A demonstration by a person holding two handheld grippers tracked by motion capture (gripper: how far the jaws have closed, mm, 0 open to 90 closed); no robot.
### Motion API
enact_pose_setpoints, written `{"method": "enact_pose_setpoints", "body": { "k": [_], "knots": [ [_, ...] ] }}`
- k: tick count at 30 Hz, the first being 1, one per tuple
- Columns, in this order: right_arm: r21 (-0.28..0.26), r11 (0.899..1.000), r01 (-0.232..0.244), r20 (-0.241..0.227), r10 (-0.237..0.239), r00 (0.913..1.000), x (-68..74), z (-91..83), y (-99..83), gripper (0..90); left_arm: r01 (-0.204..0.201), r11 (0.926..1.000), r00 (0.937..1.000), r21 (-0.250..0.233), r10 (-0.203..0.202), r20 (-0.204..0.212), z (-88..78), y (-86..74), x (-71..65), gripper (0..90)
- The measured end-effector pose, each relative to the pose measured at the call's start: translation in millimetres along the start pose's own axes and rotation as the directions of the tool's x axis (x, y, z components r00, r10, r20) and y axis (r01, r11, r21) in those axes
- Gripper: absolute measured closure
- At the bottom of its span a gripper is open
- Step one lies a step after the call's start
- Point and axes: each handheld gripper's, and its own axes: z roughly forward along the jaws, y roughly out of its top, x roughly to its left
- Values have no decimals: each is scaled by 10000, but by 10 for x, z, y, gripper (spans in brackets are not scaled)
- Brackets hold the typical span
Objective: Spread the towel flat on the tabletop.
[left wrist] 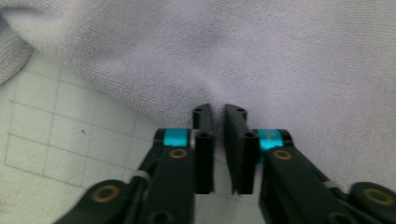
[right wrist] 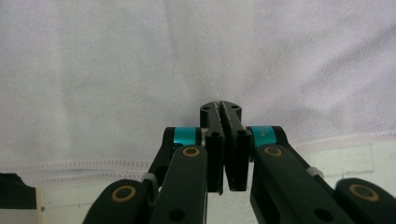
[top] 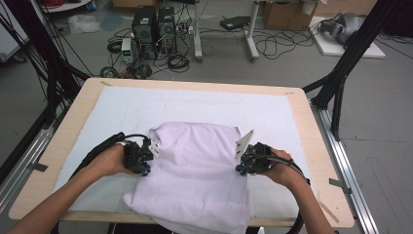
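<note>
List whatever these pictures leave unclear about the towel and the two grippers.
- High view: the towel's near end runs over the table edge and is cut off by the frame bottom.
- High view: the left gripper and right gripper tips are too small to judge the pinch.
- Left gripper view: a narrow gap shows between the jaws; whether cloth sits in it is unclear.
- Right gripper view: the cloth's underside is hidden.

pale lilac towel [top: 195, 165], white gridded mat [top: 122, 109]

high view looks down from above the table [top: 311, 122] — both gripper views sit close on the towel [top: 195, 161].
</note>
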Motion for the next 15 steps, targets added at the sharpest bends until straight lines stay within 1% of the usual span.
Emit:
{"method": "enact_pose_setpoints", "body": {
  "k": [3, 4, 5, 7, 9, 11, 12, 14, 15],
  "knots": [
    [-58, 10000, 31, 43, -30, 10000, -1, -12, -2, 886, 58, 10000, 9999, -59, -59, -117, -21, 4, -16, 874],
    [-85, 10000, 25, 83, -24, 10000, 3, -24, -4, 886, -15, 9999, 9998, -129, 12, -173, -42, 3, -15, 876],
    [-141, 9999, 40, 156, -38, 9999, 4, -43, -9, 886, -18, 9997, 9998, -260, 13, -201, -78, -1, -14, 876],
    [-447, 9990, -41, 174, 49, 9998, 9, -88, -29, 886, 148, 9977, 9997, -660, -161, -190, -175, -15, -6, 876],
    [-739, 9972, -100, 249, 119, 9996, 5, -154, -50, 886, 307, 9941, 9992, -1038, -333, -239, -293, -34, 15, 875],
    [-935, 9956, -109, 446, 151, 9989, 7, -225, -66, 886, 381, 9899, 9975, -1364, -458, -539, -424, -45, 34, 875],
    [-1065, 9942, -171, 503, 225, 9985, 8, -262, -73, 886, 457, 9861, 9968, -1600, -556, -579, -488, -48, 44, 875],
    [-1431, 9895, -200, 664, 298, 9973, 8, -346, -91, 886, 444, 9798, 9955, -1951, -597, -731, -623, -43, 50, 875],
    [-1568, 9874, -210, 724, 327, 9968, 10, -391, -101, 886, 388, 9792, 9955, -1993, -550, -767, -670, -38, 45, 875]
  ]
}}
